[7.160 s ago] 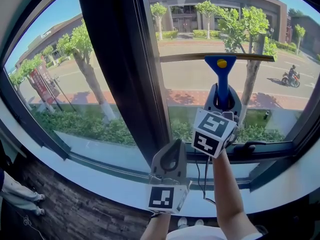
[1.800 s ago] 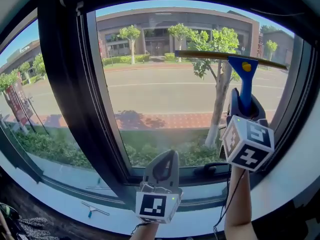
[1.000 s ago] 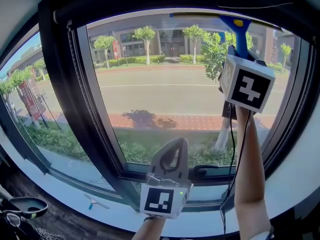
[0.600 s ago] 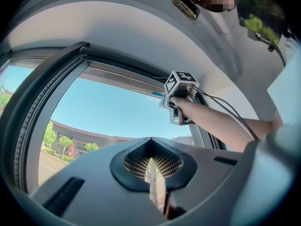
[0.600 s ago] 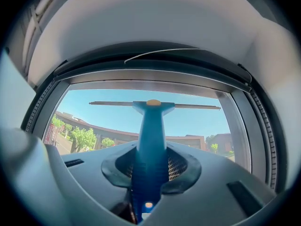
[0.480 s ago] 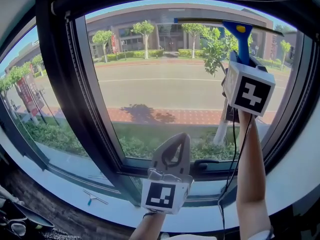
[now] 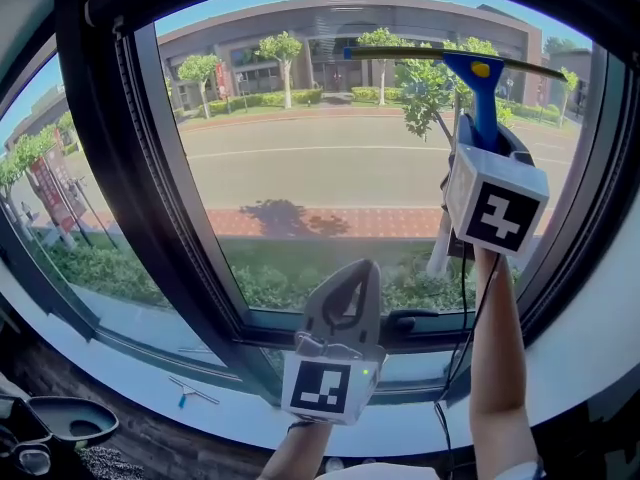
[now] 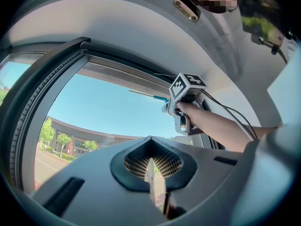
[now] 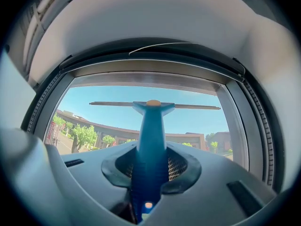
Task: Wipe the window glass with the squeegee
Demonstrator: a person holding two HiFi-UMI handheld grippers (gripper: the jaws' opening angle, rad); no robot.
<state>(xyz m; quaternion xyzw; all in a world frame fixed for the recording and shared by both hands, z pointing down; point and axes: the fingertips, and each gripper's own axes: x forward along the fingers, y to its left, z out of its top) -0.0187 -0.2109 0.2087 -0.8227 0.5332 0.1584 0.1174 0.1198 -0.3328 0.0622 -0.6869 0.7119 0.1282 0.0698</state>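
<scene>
Squeegee [image 7: 478,73] slid slightly down the window glass [image 7: 320,158], blade at 1 o'clock, blue handle pinched in right gripper [image 7: 486,138], left gripper [image 7: 352,278] jaws pressed together, empty, at 6 o'clock, dark window latch [image 7: 412,320] just beside it.

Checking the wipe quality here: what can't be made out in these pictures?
- Head view: whether the squeegee blade touches the window glass; it is seen face-on only.
- Any view: streaks or wetness on the glass, too faint.
- Head view: small tool at lower left, too small to identify.
</scene>
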